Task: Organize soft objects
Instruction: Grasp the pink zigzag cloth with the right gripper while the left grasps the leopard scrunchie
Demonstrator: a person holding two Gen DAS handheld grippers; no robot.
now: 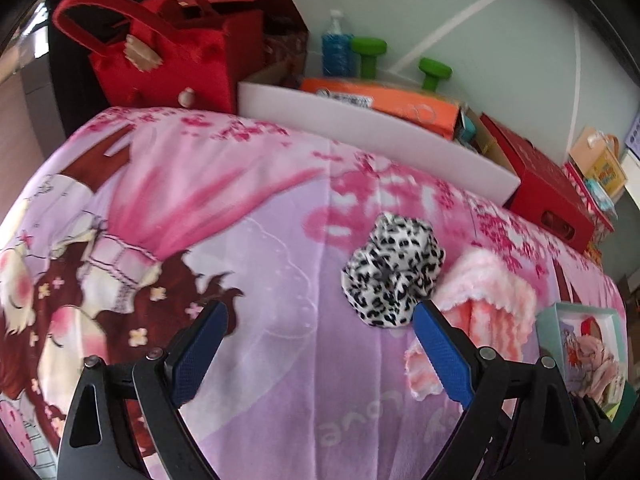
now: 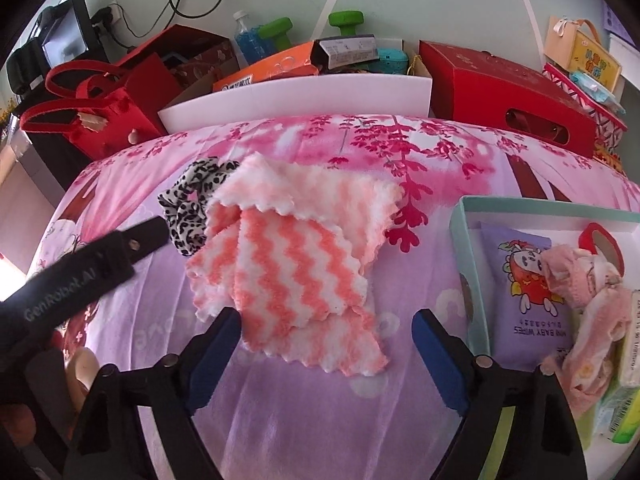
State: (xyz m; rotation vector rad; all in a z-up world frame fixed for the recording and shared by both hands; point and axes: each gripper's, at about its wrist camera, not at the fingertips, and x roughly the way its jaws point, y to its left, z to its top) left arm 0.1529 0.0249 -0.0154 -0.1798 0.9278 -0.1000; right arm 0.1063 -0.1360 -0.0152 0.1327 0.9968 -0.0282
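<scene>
Left wrist view: left gripper [image 1: 320,340] is held apart and empty over the pink sheet [image 1: 280,208], the leopard scrunchie [image 1: 394,274] lying just beyond its right finger, touching the cloth [image 1: 488,292]. Right wrist view: right gripper [image 2: 326,354] is spread, nothing clamped, the striped cloth's near corner lying between its fingers; box [image 2: 464,220] at right holds a pack marked "MINI BABY WIPES" [image 2: 524,300]. A corner pinch may drag the scrunchie along or unfold the cloth; "GenRobot.AI" is read on the other tool.
</scene>
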